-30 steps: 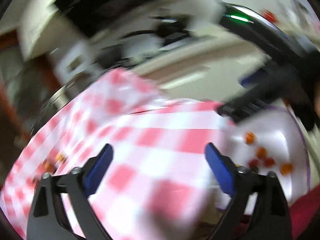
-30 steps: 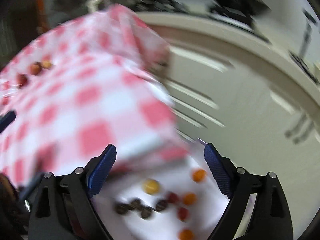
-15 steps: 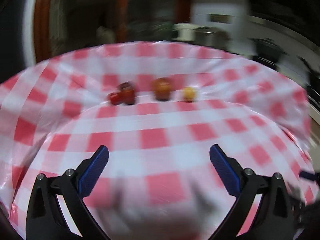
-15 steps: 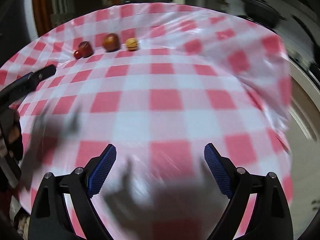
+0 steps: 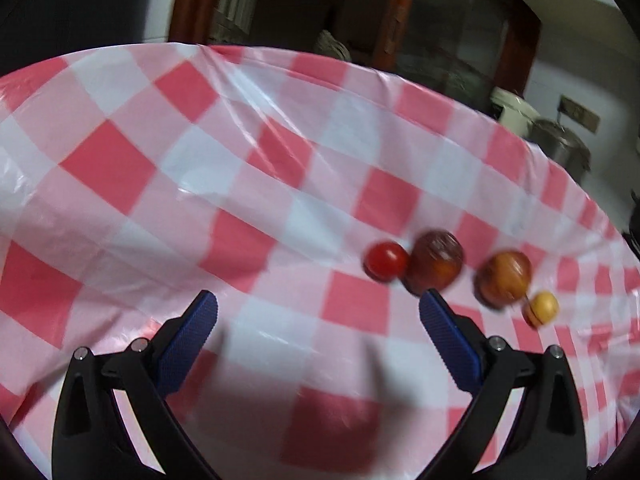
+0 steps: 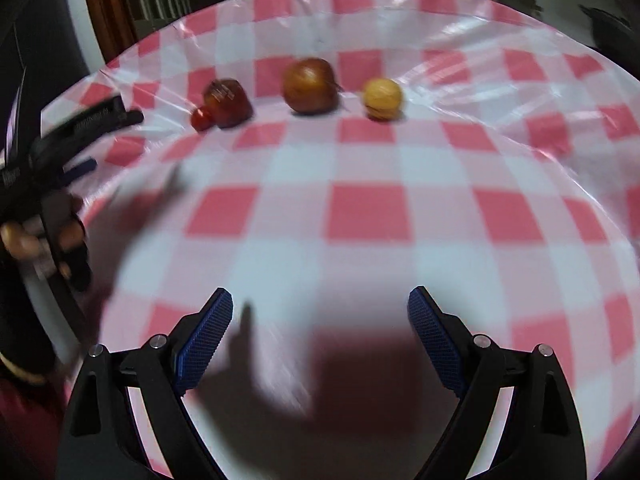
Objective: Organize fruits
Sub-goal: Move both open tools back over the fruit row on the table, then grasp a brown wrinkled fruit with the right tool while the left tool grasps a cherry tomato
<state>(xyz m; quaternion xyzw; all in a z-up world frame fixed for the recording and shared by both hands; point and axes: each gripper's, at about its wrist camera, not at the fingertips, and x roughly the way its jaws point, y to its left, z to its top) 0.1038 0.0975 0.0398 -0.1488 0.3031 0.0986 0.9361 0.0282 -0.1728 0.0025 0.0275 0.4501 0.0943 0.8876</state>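
Observation:
Several small fruits lie in a row on the red-and-white checked tablecloth [image 5: 168, 184]. From left: a red cherry tomato [image 5: 385, 261] [image 6: 201, 118], a dark red fruit [image 5: 437, 261] [image 6: 227, 103] touching it, a brown round fruit [image 5: 504, 276] [image 6: 310, 85], and a small yellow fruit [image 5: 542, 307] [image 6: 382, 98]. My left gripper [image 5: 318, 312] is open, low over the cloth, with the tomato and dark fruit just ahead of its right finger. My right gripper [image 6: 320, 308] is open and empty, well short of the row. The left gripper [image 6: 86, 120] also shows at the left edge of the right wrist view.
A person's hand [image 6: 40, 236] holds the left gripper's handle. Beyond the table's far edge stand a dark wooden cabinet [image 5: 400, 12] and metal pots [image 5: 560, 152]. The cloth [image 6: 368, 216] is wrinkled near the fruits.
Both grippers swung away from a white surface with scattered fruits to face the checked table. The left gripper has since moved closer to the row; the fruits now sit to its right.

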